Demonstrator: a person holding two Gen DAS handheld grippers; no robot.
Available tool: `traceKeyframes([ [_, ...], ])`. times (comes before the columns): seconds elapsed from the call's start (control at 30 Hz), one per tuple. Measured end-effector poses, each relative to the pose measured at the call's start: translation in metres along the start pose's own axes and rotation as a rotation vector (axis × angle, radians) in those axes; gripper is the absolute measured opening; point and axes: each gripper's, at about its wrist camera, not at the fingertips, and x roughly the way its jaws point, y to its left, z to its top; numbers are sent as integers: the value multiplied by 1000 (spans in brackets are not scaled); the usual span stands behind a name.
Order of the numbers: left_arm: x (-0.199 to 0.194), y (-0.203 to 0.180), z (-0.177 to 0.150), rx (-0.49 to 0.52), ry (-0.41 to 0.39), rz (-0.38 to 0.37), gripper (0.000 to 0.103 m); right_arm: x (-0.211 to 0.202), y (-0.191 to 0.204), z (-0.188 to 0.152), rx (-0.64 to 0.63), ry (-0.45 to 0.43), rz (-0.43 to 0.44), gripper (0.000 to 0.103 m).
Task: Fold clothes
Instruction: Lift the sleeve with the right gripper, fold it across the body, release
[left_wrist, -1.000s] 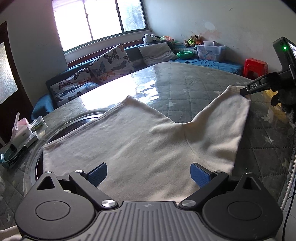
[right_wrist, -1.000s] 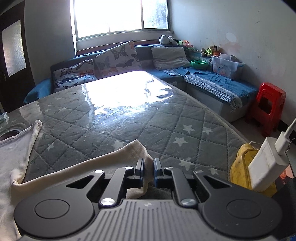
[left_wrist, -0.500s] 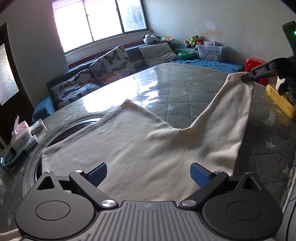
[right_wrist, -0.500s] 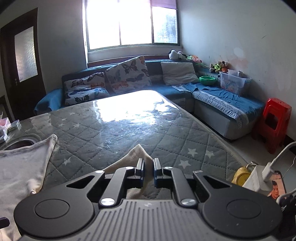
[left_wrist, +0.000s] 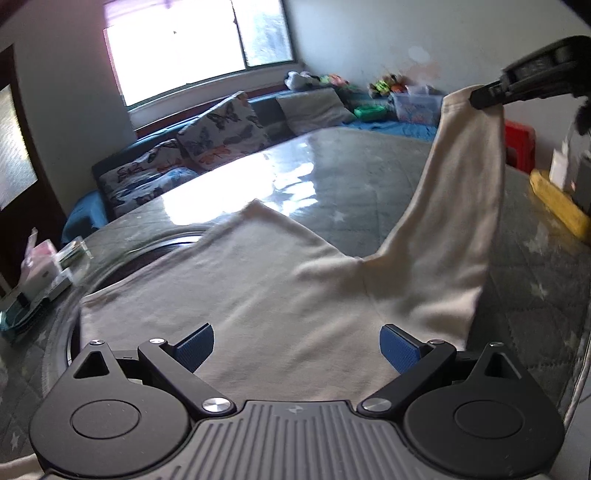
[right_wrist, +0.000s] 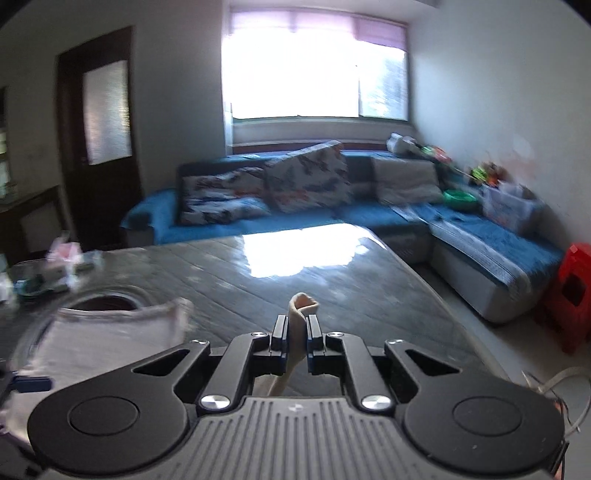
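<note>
The right tongs are pinching the cuff of a sleeve on the cream shirt, holding it up at the upper right of the left view, while the shirt's body lies flat on the quilted worktop and the left tongs sit spread wide over its near edge at lower centre. To do this fold well I'd carry the sleeve across the body in one smooth arc, cuff taut, and pin the body with the left tongs so nothing drags. Compared with a second ago the cuff has risen from near the worktop to well above it, and the left tongs haven't budged.
</note>
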Motion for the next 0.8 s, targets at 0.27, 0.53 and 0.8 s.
traceKeyframes([
  [0.27, -29, 60, -13, -118, -30, 100, 98, -17, 78, 34, -136, -28, 197, 8],
  [0.53, -50, 95, -48, -204, -5, 171, 98, -4, 168, 27, -272, 26, 377, 8],
  [0.8, -69, 114, -78, -298, 17, 219, 98, 17, 222, -4, -342, 132, 495, 8],
])
